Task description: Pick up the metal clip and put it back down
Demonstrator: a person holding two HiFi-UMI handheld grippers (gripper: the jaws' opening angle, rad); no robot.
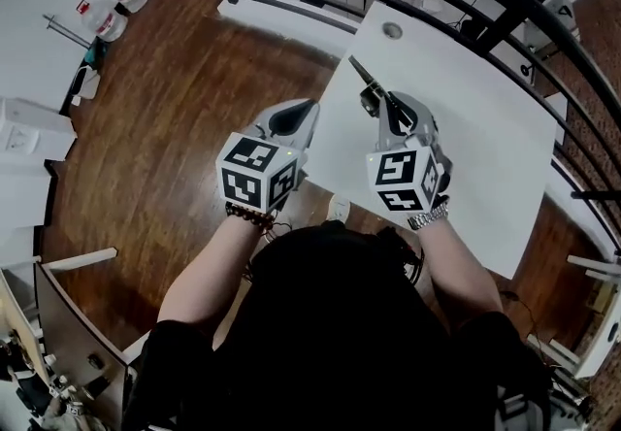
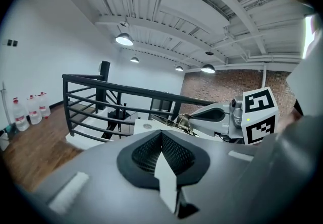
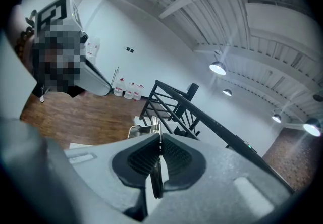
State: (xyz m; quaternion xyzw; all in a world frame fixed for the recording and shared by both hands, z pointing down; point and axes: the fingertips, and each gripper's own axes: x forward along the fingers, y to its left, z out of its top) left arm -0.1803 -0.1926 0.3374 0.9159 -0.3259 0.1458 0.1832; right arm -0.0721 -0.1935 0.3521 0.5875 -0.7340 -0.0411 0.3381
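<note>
Clip [image 1: 372, 84] pinched in right gripper [image 1: 390, 112] above table [image 1: 466, 99]; left gripper [image 1: 296, 118] closed, empty. Pickup looks done; set-down not yet.

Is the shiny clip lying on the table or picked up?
Picked up: the right tool is shut on the metal clip, holding it over the white table.

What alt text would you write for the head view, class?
Seen from above, a person's right claw grips a thin silvery metal clip over a white rectangular table. The left claw beside it is shut and empty, over brown wooden floor.
</note>
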